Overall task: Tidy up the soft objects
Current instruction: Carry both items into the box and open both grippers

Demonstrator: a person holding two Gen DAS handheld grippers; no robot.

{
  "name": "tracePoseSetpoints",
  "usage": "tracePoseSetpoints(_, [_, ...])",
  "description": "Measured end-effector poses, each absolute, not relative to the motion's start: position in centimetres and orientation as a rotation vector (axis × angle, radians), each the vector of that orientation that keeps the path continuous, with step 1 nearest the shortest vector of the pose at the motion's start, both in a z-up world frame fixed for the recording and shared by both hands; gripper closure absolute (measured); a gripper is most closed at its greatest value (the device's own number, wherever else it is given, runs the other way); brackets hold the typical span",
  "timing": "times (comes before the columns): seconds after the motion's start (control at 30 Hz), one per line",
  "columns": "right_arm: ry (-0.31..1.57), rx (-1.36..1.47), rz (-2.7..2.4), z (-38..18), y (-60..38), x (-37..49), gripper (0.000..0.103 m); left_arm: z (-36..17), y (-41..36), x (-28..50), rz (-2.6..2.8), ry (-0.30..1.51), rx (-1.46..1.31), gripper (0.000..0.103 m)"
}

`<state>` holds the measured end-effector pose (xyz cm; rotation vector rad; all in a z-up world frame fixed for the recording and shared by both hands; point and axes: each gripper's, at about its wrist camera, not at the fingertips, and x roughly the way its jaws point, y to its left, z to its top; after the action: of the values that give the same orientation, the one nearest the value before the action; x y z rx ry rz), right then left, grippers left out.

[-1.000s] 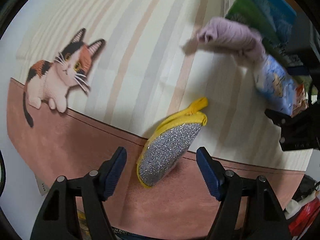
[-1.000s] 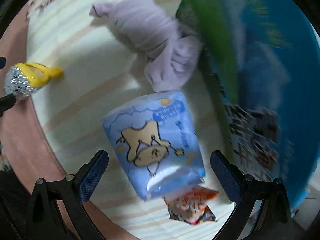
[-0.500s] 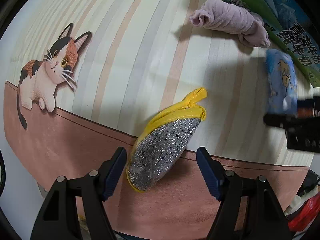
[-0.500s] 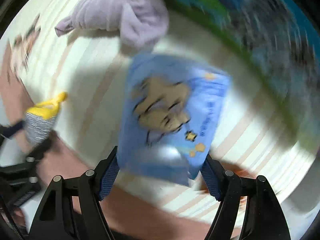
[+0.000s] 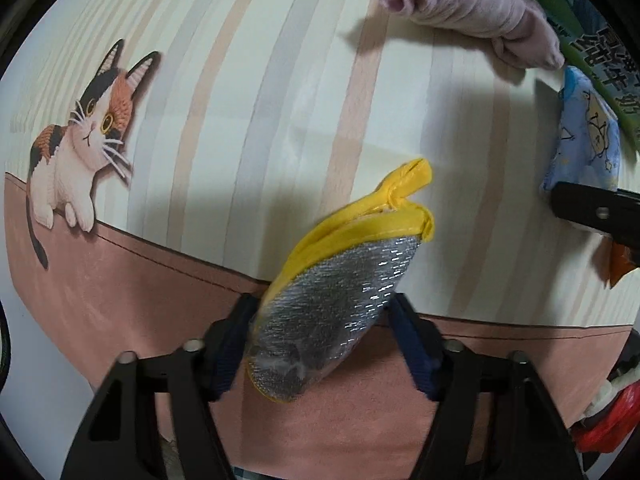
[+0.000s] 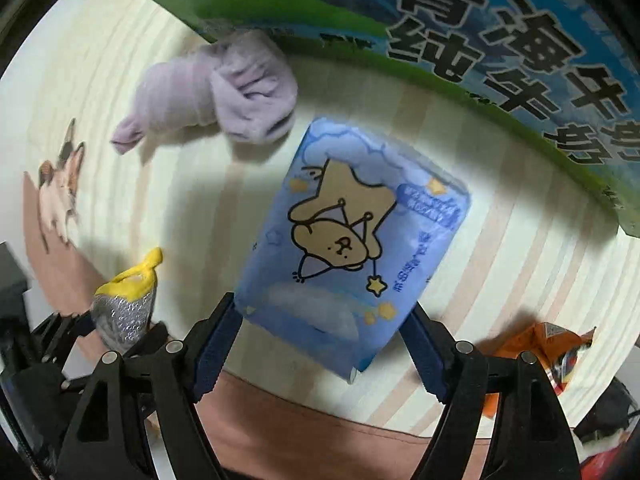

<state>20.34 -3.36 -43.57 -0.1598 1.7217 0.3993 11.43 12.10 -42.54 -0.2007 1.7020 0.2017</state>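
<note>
In the left wrist view my left gripper (image 5: 320,344) is shut on a silver scrub pad with yellow trim (image 5: 340,304), lifted off the striped mat (image 5: 240,120). In the right wrist view my right gripper (image 6: 324,344) is shut on a blue tissue pack with a star bear drawing (image 6: 352,240), raised above the mat (image 6: 120,80). A rolled lilac cloth (image 6: 212,92) lies beyond it; it also shows in the left wrist view (image 5: 476,12). The scrub pad also shows at the left of the right wrist view (image 6: 124,308).
A blue and green milk carton box (image 6: 500,52) stands along the far side. An orange snack packet (image 6: 540,348) lies on the mat at the right. A cat picture (image 5: 84,140) is printed on the mat. Red and white items (image 5: 612,416) sit past the right edge.
My left gripper closed on the scrub pad and raised it. My right gripper closed on the tissue pack, lifted it and swung toward the carton.
</note>
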Motion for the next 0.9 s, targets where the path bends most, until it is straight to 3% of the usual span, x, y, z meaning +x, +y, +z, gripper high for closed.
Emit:
tracePoseSetpoints(0.23, [1.773, 0.103, 0.395, -41.8, -7.5, 21.5, 0.022, -41.6, 12.4, 12.5, 0.194, 1.688, -0.327, 0.054])
tracePoseSetpoints(0.3, [1.76, 0.182, 0.38, -40.8, -8.5, 22.2, 0.014, -41.5, 12.8, 13.0, 0.195, 1.68, -0.366, 0.054])
tracePoseSetpoints(0.57, [1.727, 0.165, 0.249, -42.2, -8.0, 24.4, 0.012, -42.1, 13.4, 15.0, 0.218, 1.682, -0.413, 0.054])
tracePoseSetpoints(0.63, [1.71, 0.121, 0.232, -42.4, -7.6, 24.3, 0.022, -42.2, 13.3, 15.2, 0.22, 1.686, -0.415, 0.054])
tracePoseSetpoints(0.7, [1.695, 0.055, 0.231, -42.0, -7.3, 23.6, 0.039, -42.1, 13.0, 15.7, 0.214, 1.69, -0.404, 0.054])
tracePoseSetpoints(0.9, [1.729, -0.153, 0.287, -42.0, -8.2, 18.9, 0.041, -42.4, 11.2, 15.4, 0.161, 1.747, -0.351, 0.049])
